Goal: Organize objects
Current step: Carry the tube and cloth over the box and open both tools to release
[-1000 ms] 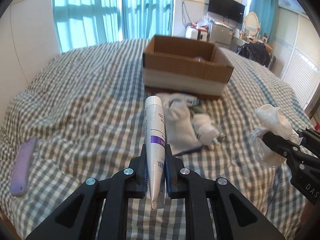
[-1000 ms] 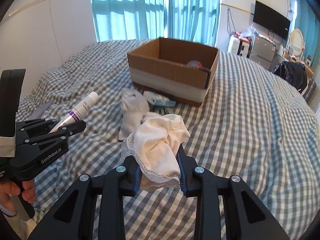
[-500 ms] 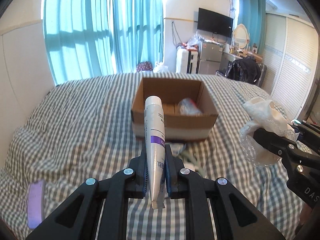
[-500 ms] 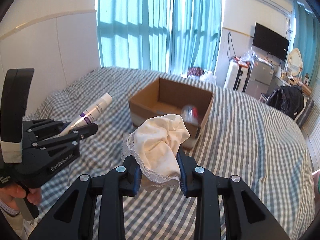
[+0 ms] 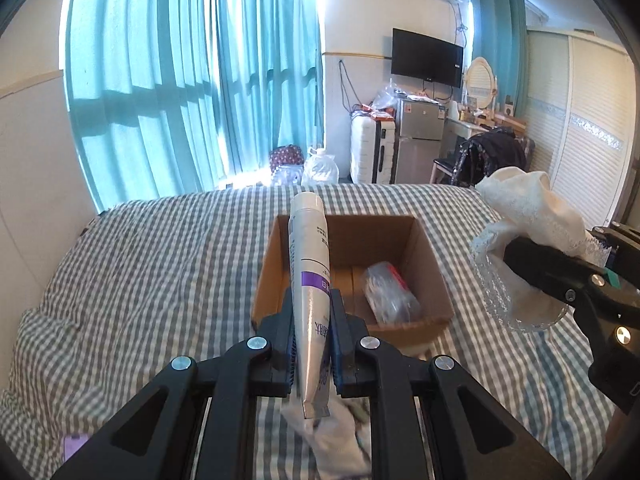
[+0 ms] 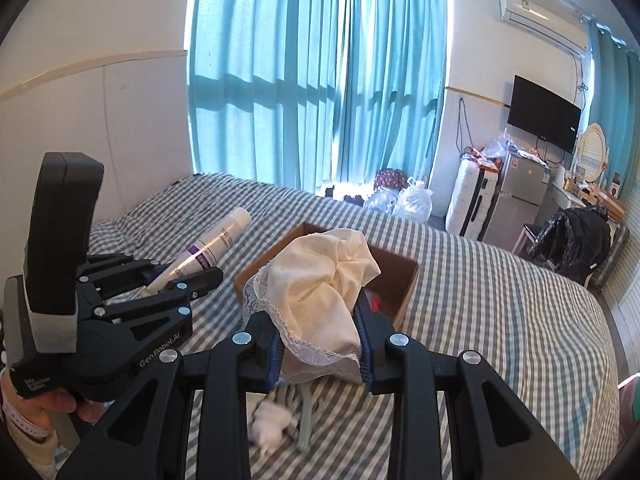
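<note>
White plastic, with a purple band round its middle, the squeeze tube [image 5: 310, 280] is clamped between the pads of the left tongs [image 5: 311, 344], cap end pointing away and crimped end hanging behind the fingers. Beyond the tube's tip sits an open brown cardboard box [image 5: 434, 276] on a grey-and-white checked bed [image 5: 152, 264]; from the left wrist view the tube overlaps the box's left wall. Inside the box, to the right of the tube, lies a clear plastic bag with something red in it [image 5: 390, 292].

The right tongs [image 6: 320, 344] are clenched on a cream crumpled cloth with a lace edge [image 6: 320, 280], which bulges up above the fingers and hides most of the box behind it. From the right wrist view the left tongs stand to the left, held by a hand [image 6: 52, 404] at the lower edge, with the tube angled up toward the curtains.

Below the left tongs, on the bed, lie some pale crumpled cloths [image 5: 340, 440], blurred. A small lilac flat object [image 5: 74, 444] shows at the lower left, beside the left finger. Teal curtains [image 5: 192, 80] hang past the bed.
</note>
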Demonstrator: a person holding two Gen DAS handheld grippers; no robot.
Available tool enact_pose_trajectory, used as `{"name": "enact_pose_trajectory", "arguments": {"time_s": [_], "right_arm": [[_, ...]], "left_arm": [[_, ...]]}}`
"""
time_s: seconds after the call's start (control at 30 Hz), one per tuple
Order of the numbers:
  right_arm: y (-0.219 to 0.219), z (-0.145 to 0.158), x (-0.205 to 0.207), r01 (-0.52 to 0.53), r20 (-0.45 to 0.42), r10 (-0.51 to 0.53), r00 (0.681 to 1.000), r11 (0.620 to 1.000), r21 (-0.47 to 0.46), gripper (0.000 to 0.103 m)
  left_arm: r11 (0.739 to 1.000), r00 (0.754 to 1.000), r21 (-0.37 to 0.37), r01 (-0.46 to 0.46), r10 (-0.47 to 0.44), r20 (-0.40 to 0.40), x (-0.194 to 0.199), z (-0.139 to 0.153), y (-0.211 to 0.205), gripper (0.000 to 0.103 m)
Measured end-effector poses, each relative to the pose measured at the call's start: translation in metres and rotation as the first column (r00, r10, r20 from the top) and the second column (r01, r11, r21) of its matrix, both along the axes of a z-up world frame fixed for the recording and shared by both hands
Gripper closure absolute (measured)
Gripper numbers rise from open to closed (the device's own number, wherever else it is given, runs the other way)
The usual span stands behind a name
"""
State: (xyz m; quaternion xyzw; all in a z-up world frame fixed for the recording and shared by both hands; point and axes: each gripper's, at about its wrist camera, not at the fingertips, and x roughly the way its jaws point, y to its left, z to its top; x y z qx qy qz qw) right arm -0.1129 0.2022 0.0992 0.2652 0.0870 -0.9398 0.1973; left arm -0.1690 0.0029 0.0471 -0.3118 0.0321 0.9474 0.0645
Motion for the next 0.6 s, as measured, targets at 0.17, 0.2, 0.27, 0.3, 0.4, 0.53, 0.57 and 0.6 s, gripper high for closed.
{"name": "enact_pose_trajectory", "arguments": {"time_s": [0.17, 0.2, 0.27, 0.3, 0.4, 0.53, 0.57, 0.6], "right_arm": [[-0.008, 0.001, -0.049, 0.004, -0.011, -0.004, 1.0, 1.0, -0.006, 0.074], [-0.009, 0.0, -0.058, 0.006, -0.01, -0.006, 1.0, 1.0, -0.007, 0.074], [-0.011, -0.004, -0.079, 0.007, -0.004, -0.007, 1.0, 1.0, -0.013, 0.074], [-0.013, -0.008, -0.087, 0.008, 0.002, -0.008, 1.0, 1.0, -0.015, 0.074], [-0.015, -0.021, -0.116, 0.01, 0.027, -0.01, 1.0, 1.0, -0.019, 0.074], [-0.014, -0.05, -0.153, 0.025, 0.087, -0.021, 0.996, 0.999, -0.042, 0.074], [-0.014, -0.058, -0.162, 0.026, 0.107, -0.021, 0.994, 0.998, -0.051, 0.075], [-0.014, -0.068, -0.17, 0.026, 0.128, -0.019, 0.992, 0.998, -0.057, 0.075]], "left_arm": [[1.0, 1.0, -0.013, 0.002, -0.002, -0.004, -0.038, -0.008, 0.009, 0.089], [1.0, 1.0, -0.016, 0.007, -0.007, -0.004, -0.045, -0.011, 0.011, 0.089], [0.999, 1.0, -0.03, 0.01, -0.01, -0.005, -0.057, -0.02, 0.015, 0.089], [0.999, 1.0, -0.038, 0.009, -0.009, -0.005, -0.063, -0.024, 0.016, 0.089], [0.999, 1.0, -0.041, -0.001, 0.001, 0.012, -0.082, -0.041, 0.017, 0.089], [0.999, 0.998, -0.033, -0.019, 0.021, 0.051, -0.104, -0.066, 0.014, 0.089], [0.999, 0.998, -0.027, -0.026, 0.028, 0.059, -0.109, -0.073, 0.012, 0.089], [0.999, 0.997, -0.023, -0.03, 0.031, 0.067, -0.111, -0.078, 0.01, 0.089]]}}
